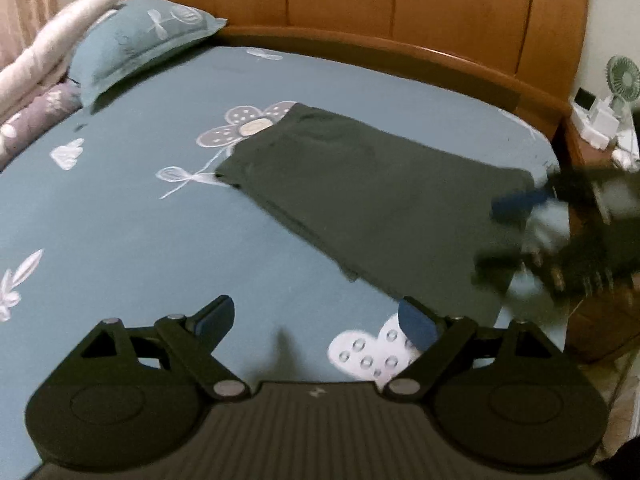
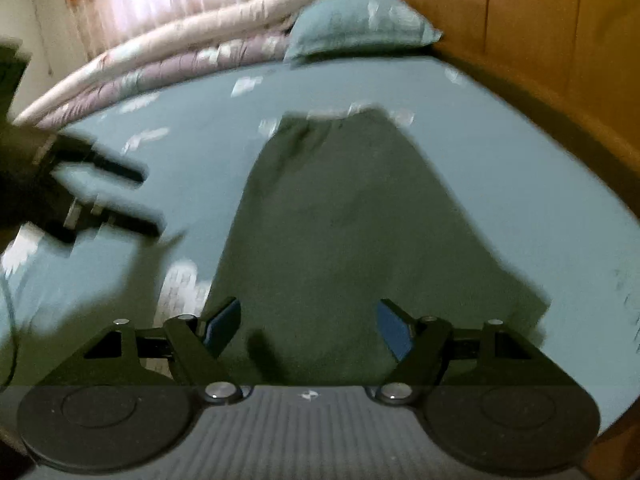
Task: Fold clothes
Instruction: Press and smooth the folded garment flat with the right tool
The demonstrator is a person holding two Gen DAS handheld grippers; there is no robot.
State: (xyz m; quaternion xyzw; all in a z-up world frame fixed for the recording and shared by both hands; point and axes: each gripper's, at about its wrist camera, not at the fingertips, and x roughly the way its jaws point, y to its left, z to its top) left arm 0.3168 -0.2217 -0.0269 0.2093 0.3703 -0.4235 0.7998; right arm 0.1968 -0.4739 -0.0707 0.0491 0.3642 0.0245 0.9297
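Observation:
A dark green garment (image 1: 360,196) lies folded flat in a long strip on the blue flowered bedsheet (image 1: 120,220), running from a printed flower toward the bed's right edge. My left gripper (image 1: 316,320) hovers open above the sheet, just off the garment's near edge, with nothing between its fingers. The right gripper (image 1: 516,236) appears blurred at the garment's right end. In the right wrist view the same garment (image 2: 348,220) stretches away from my open right gripper (image 2: 310,326), which hangs over its near end. The left gripper (image 2: 128,200) shows blurred and open at the left.
A wooden headboard (image 1: 380,4) rises behind the bed. A blue pillow (image 1: 136,40) and rolled quilts (image 2: 180,52) lie along the far side. A wooden nightstand (image 1: 592,168) with a small fan (image 1: 622,80) and white items stands beside the bed's right edge.

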